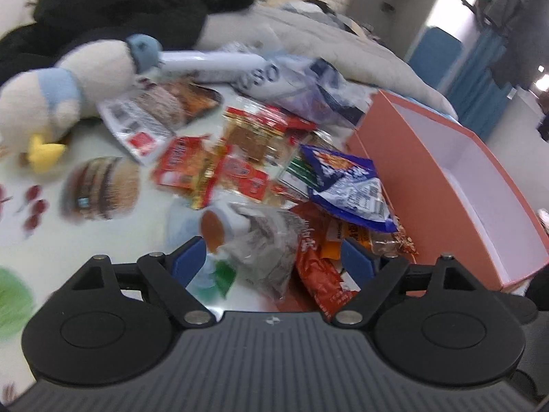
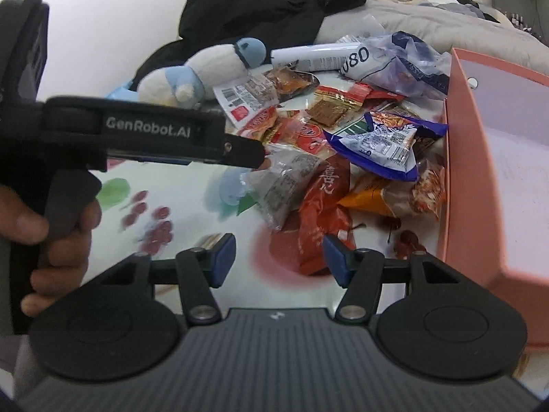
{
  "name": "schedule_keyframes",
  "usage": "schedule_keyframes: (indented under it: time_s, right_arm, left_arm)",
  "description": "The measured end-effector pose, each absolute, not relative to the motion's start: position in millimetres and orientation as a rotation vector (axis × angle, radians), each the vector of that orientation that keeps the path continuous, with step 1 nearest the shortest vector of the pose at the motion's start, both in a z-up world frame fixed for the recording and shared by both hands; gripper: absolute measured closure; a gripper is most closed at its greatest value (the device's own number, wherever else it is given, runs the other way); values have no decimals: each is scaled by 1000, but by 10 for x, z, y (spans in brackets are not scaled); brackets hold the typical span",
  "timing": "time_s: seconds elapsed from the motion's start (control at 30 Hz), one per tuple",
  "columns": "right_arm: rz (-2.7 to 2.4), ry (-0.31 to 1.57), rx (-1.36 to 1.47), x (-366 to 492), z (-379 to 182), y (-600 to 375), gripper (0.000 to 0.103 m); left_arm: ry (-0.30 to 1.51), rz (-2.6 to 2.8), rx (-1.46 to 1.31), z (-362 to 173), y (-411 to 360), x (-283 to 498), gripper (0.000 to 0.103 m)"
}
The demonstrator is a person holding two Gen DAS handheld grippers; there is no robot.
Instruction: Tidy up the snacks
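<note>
Left gripper (image 1: 271,261) is seen unclenched over a crinkled grey packet (image 1: 271,243); right gripper (image 2: 279,257) unclenched, gripping nothing (glossy red packet (image 2: 319,213) ahead). Rigid pink box (image 2: 463,158) walls its right; bare tablecloth (image 2: 192,219) lies left.

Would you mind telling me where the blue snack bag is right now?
In both wrist views the blue snack bag lies on top of the snack pile, right of centre, beside the pink box and above an orange packet.
</note>
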State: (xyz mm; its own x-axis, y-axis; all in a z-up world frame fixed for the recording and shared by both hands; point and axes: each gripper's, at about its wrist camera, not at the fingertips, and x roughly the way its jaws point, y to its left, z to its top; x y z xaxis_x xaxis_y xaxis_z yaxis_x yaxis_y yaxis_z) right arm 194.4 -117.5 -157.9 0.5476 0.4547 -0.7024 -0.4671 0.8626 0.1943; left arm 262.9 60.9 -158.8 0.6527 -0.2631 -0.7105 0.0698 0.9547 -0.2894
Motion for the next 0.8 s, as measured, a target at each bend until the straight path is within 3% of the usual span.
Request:
schedule_keyframes:
  time_s: [0.37, 0.53, 0.6, 0.8]
  right_arm:
    - [482, 839, -118, 2401, -1930, -1033, 44]
    - [484, 858, -131, 2525, -2045, -989, 46]
    - [478, 843, -164, 2520, -2063, -958, 51]
    - [488, 836, -157, 2528, -2052, -985, 55]
  left_arm:
    - [935, -252, -234, -2020, 569, 3134, 16]
    - [977, -252, -206, -2159, 531, 3233, 30]
    - [969, -242, -198, -2175, 531, 3234, 32]
    - [965, -218, -218, -2130, 552, 3184, 38]
